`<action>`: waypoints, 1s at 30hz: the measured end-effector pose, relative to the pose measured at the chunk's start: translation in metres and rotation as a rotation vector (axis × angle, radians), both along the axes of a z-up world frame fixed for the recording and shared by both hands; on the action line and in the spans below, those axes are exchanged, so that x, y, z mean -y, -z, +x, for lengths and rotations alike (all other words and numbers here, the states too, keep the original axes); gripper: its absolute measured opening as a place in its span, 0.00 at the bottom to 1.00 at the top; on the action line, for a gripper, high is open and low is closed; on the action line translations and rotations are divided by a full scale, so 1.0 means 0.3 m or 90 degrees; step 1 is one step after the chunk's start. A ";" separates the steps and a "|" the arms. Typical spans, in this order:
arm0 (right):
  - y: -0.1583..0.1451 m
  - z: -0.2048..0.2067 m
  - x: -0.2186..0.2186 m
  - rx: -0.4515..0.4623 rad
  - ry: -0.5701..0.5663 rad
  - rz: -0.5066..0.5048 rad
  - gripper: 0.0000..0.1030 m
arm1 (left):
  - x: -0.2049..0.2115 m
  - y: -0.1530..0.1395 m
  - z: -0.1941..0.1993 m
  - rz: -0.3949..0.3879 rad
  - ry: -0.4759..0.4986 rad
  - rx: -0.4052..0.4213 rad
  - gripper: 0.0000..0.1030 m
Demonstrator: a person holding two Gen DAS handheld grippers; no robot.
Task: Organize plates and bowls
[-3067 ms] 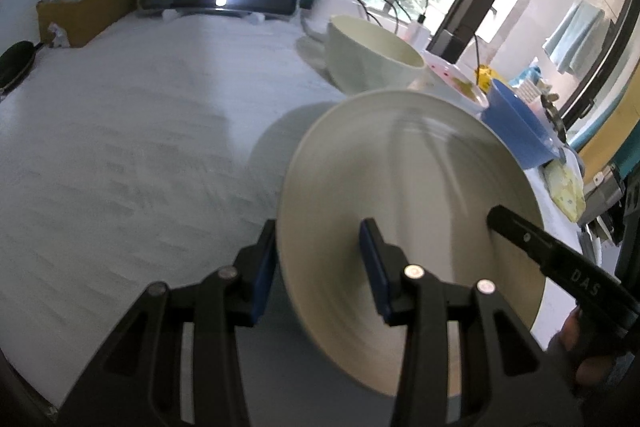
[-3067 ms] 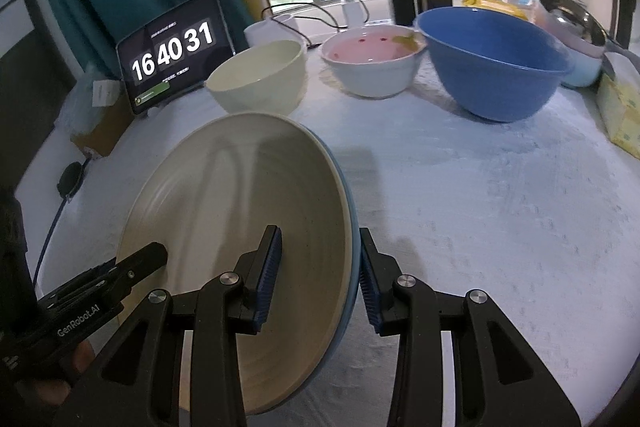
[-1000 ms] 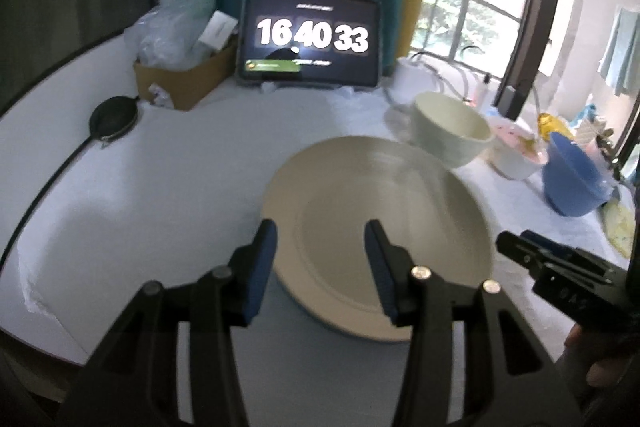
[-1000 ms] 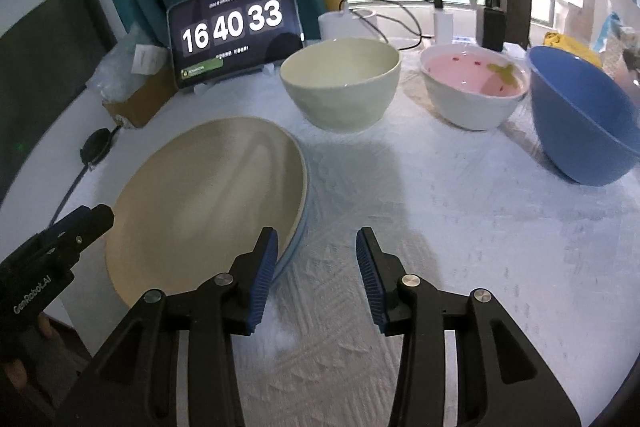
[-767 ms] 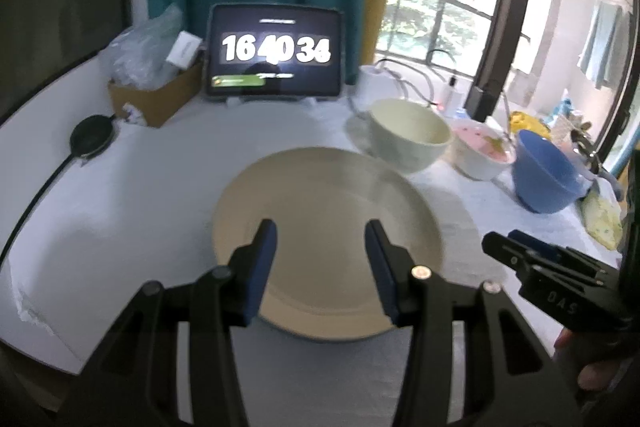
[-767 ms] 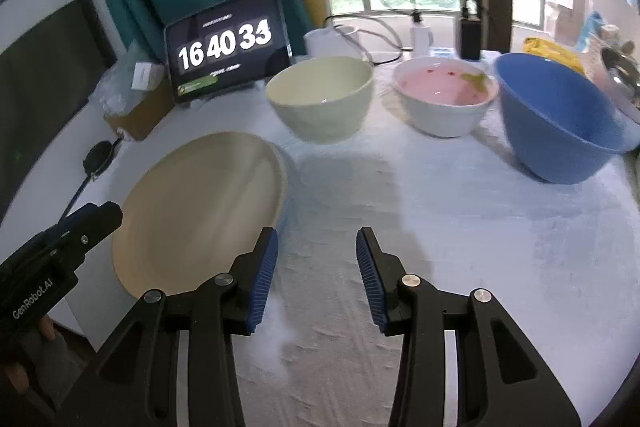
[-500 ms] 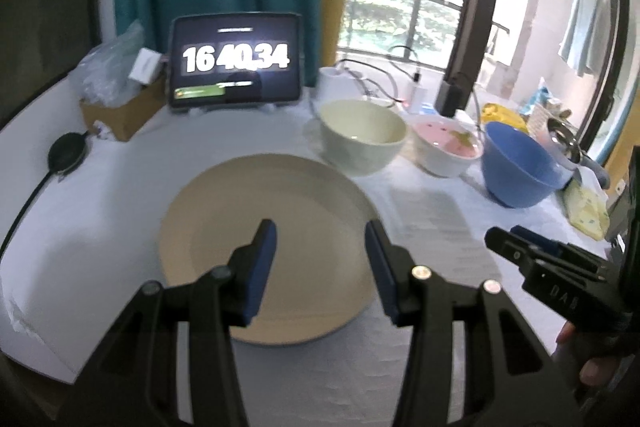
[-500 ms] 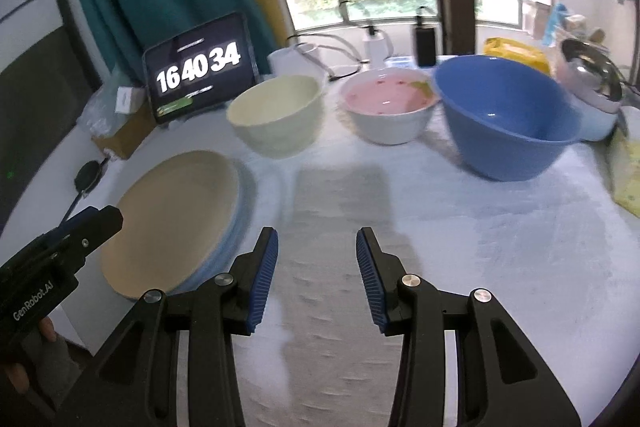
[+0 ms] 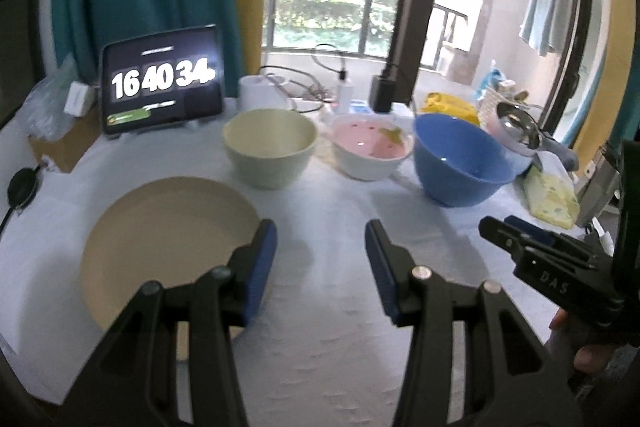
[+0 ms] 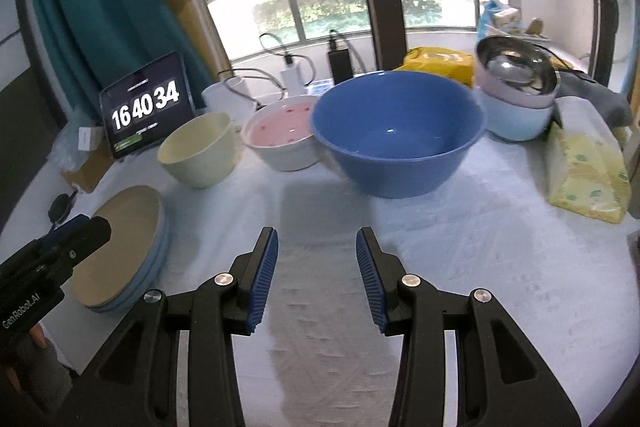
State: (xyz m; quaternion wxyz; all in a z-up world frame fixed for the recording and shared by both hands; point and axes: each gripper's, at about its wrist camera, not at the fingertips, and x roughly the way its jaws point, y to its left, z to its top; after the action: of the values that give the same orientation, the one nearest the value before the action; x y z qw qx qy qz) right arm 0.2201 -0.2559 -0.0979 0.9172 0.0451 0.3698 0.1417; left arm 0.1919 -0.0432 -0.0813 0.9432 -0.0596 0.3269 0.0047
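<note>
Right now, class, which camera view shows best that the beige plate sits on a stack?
The right wrist view: the beige plate shows side-on, with blue rims beneath. The left wrist view shows only its top face, partly behind a finger.

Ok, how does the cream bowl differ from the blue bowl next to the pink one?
The cream bowl is smaller than the blue bowl. The cream bowl has steep, nearly straight walls; the blue bowl flares out wide from a narrow base. The cream bowl stands nearest the plate stack, the blue bowl beyond the pink-lined bowl. Both sit upright, look empty, and neither is held.
</note>
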 end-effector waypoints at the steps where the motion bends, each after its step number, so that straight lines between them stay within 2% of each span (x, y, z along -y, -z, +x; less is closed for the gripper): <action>1: -0.003 0.001 0.012 0.002 0.003 0.000 0.42 | 0.019 -0.005 0.006 0.003 0.007 0.002 0.46; 15: -0.058 0.073 0.236 0.042 0.054 0.019 0.42 | 0.232 -0.074 0.110 0.021 0.058 0.029 0.46; 30: -0.060 0.212 0.356 0.047 0.072 0.028 0.42 | 0.351 -0.068 0.275 0.016 0.046 0.037 0.46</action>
State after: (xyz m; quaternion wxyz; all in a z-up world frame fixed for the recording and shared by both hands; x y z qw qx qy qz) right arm 0.2837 -0.3626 -0.0798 0.9355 0.0805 0.3293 0.0992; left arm 0.2743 -0.1484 -0.0609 0.9524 -0.0358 0.3015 -0.0271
